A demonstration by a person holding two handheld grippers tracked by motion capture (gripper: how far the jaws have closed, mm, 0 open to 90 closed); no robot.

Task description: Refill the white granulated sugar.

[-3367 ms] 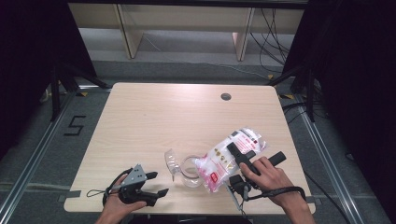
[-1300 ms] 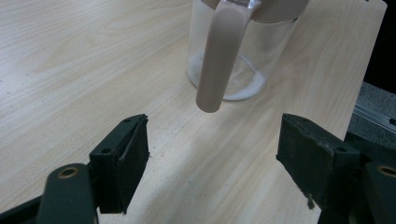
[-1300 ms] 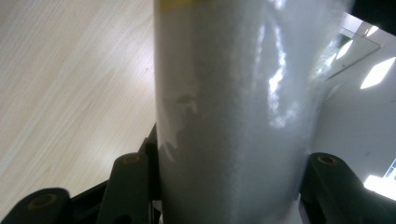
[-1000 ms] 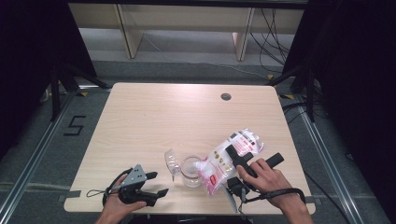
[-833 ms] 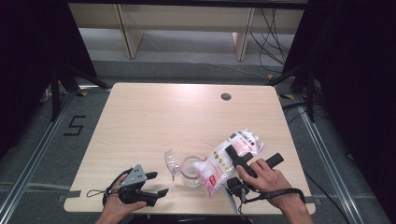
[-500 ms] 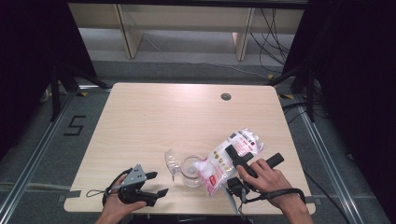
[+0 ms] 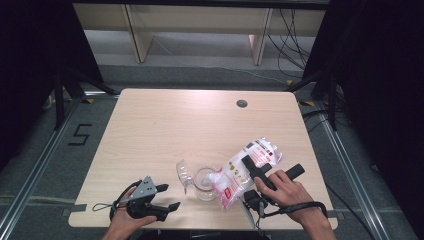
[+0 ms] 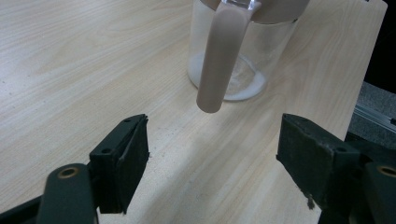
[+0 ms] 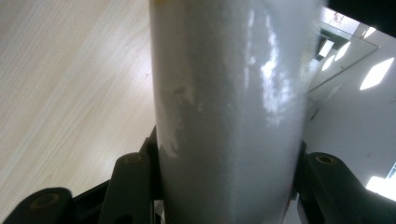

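Right gripper fingers clamped on bag, its mouth hiding jug rim; left gripper fingers apart.

Far and centre table surface bare: free passage across whole width. Single small cable hole near far edge, flush, no obstruction.
Near edge crowded: glass pitcher stands at centre front, handle projecting toward left gripper; open strip of tabletop between the two.
Bag tilted over pitcher mouth, blocks approach from right.
Right gripper occupies right front corner.
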